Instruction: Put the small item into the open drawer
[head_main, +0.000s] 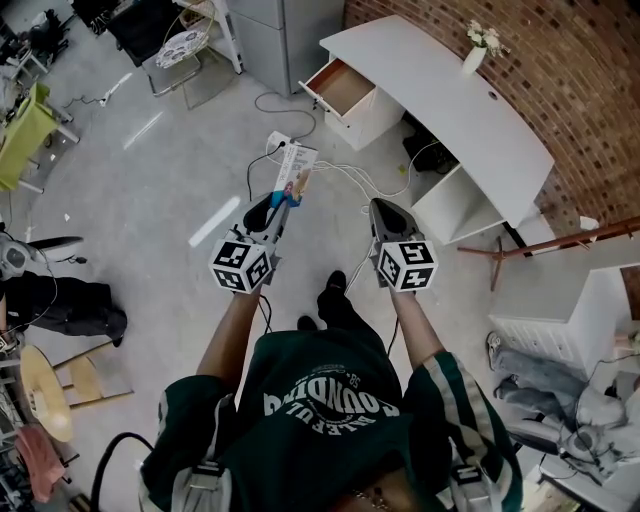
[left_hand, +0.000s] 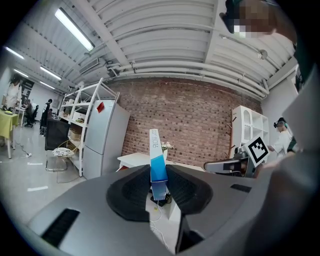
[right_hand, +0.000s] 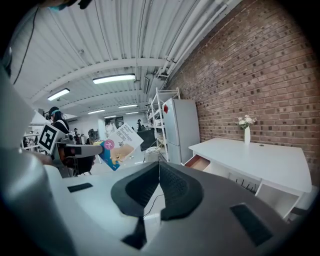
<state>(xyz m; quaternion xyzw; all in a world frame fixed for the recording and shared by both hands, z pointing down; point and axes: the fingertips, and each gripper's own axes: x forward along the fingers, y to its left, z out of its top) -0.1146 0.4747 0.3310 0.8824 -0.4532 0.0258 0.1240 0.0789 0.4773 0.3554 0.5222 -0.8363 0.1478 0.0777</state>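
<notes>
Out on the floor, well apart from the desk (head_main: 450, 100), the left gripper (head_main: 281, 203) clamps narrowly on the box (head_main: 297, 170) and the right gripper (head_main: 381, 208) is closed empty, so pickup looks done, while carrying to the open drawer (head_main: 345, 88) and release remain.

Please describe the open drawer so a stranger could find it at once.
Find the long white desk along the brick wall. Under its end nearest the grey fridge sits the drawer. It alone is pulled out, showing a brown inside.
</notes>
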